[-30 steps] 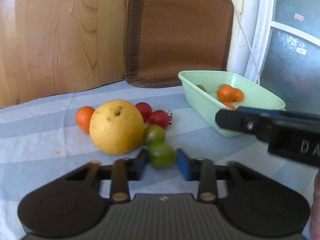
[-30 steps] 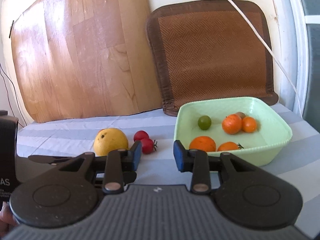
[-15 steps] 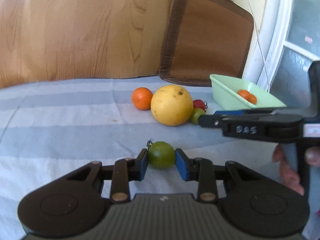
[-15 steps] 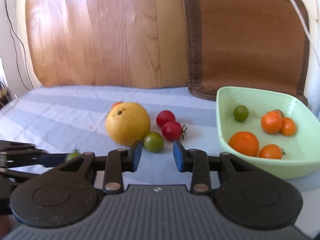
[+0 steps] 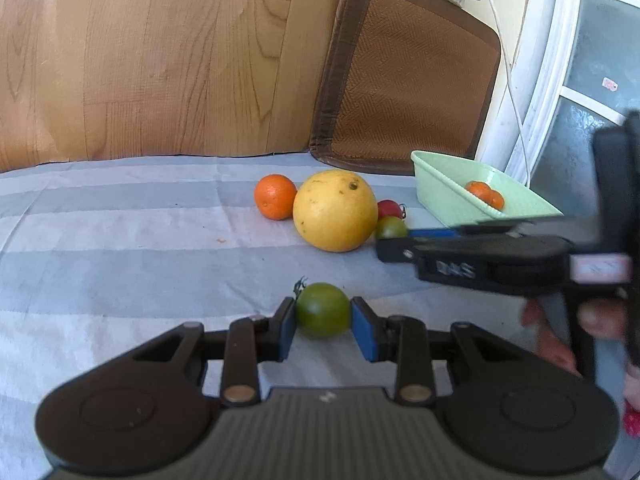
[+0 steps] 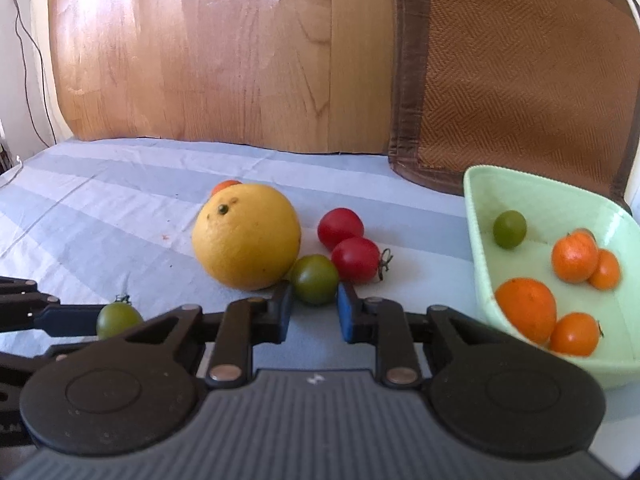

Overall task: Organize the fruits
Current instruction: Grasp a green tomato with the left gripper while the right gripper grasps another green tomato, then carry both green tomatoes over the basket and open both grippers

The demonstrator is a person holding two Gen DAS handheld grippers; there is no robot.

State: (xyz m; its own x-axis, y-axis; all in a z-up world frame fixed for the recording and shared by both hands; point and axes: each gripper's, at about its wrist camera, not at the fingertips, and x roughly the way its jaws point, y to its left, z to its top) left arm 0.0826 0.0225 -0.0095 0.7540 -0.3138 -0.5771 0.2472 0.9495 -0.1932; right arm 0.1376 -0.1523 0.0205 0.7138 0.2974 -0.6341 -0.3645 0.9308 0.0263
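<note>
The left hand-held gripper [image 5: 323, 326] is clenched on a round green tomato [image 5: 322, 310], its stalk pointing to 10 o'clock; the right hand-held gripper [image 6: 311, 306] is closing around a second green tomato [image 6: 314, 279], which lies on the striped bench [image 6: 120, 200]; at 11 o'clock beside it is a yellow grapefruit [image 6: 247, 236]; at 3 o'clock stands the green tray [image 6: 532, 196].
</note>
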